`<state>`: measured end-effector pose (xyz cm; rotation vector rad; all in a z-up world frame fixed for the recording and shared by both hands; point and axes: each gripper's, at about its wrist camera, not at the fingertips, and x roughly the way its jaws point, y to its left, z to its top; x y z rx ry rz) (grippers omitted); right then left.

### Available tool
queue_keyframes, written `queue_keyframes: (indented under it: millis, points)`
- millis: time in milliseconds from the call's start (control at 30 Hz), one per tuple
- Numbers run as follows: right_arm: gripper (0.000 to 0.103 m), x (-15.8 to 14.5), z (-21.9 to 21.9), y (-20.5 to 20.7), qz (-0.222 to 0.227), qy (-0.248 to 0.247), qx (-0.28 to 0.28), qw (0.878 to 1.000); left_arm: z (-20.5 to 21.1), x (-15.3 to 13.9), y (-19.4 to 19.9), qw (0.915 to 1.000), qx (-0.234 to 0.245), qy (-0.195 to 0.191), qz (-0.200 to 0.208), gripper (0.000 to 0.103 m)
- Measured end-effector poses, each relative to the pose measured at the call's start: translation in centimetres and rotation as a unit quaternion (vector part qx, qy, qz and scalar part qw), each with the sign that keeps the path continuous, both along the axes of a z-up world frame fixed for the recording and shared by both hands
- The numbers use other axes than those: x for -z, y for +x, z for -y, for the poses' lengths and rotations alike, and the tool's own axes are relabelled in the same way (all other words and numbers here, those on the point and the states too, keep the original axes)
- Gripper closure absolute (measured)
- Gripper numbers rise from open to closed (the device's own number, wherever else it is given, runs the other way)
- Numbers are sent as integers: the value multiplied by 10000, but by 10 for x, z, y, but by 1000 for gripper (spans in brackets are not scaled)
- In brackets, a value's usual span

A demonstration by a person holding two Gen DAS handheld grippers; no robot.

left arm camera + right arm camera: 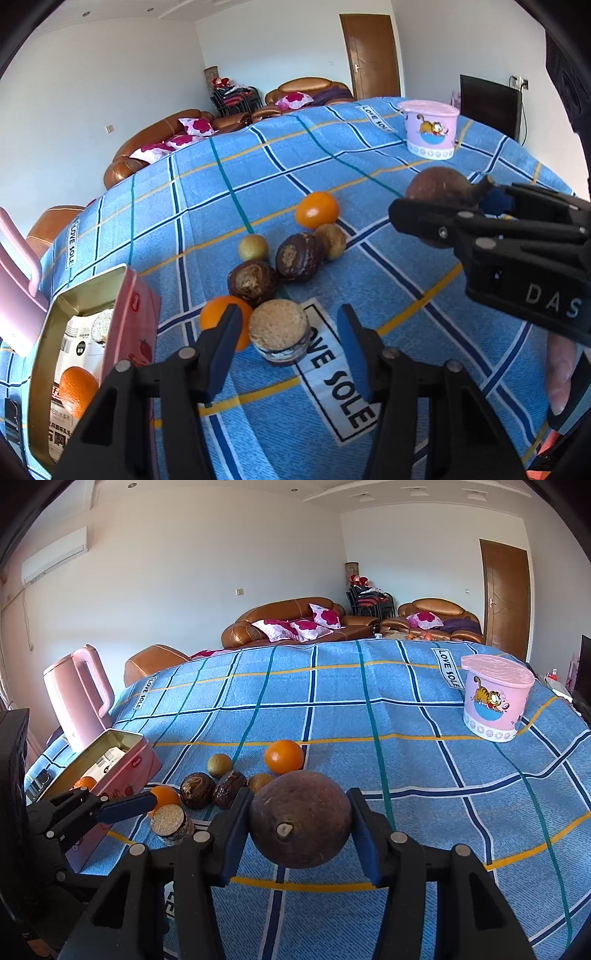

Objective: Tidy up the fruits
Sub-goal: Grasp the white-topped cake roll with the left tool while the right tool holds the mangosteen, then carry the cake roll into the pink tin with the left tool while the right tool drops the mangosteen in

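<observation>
Several fruits lie clustered on the blue checked cloth: an orange (317,209), dark wrinkled passion fruits (300,257), a small green-yellow fruit (253,248) and a flat tan-topped fruit (278,336). My left gripper (288,349) is open, its fingers either side of the tan-topped fruit, an orange (218,314) just behind its left finger. My right gripper (299,821) is shut on a large brown round fruit (300,818) and holds it above the cloth; it also shows in the left wrist view (441,190). An open pink tin (122,325) at the left holds an orange (77,390).
A pink lidded cartoon tub (495,698) stands at the far right of the table. A pink kettle (79,694) stands behind the tin at the left. Brown sofas and a door lie beyond the table's far edge.
</observation>
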<state>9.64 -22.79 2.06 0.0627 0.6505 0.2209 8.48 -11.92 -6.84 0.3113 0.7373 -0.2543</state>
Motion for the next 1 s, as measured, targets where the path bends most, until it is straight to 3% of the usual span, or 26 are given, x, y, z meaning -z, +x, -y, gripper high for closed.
queue_keyframes:
  millis: [100,300,600,1000]
  points:
    - [50,0,0,0,-10,-4,-14,10000,-1,-1,-2,10000,-28,33,56,68]
    - [50,0,-1,0,-5,2,-16,10000,-6,-8,-9,9996,86,-184,218,68]
    - [50,-2,-1,-2,61,12,-52,10000,-24,-21,-17,9961,-119,-654,571,68]
    - [50,-8,-5,-15,432,31,-306,9986,-42,-30,-25,9900,-340,-1014,918,68]
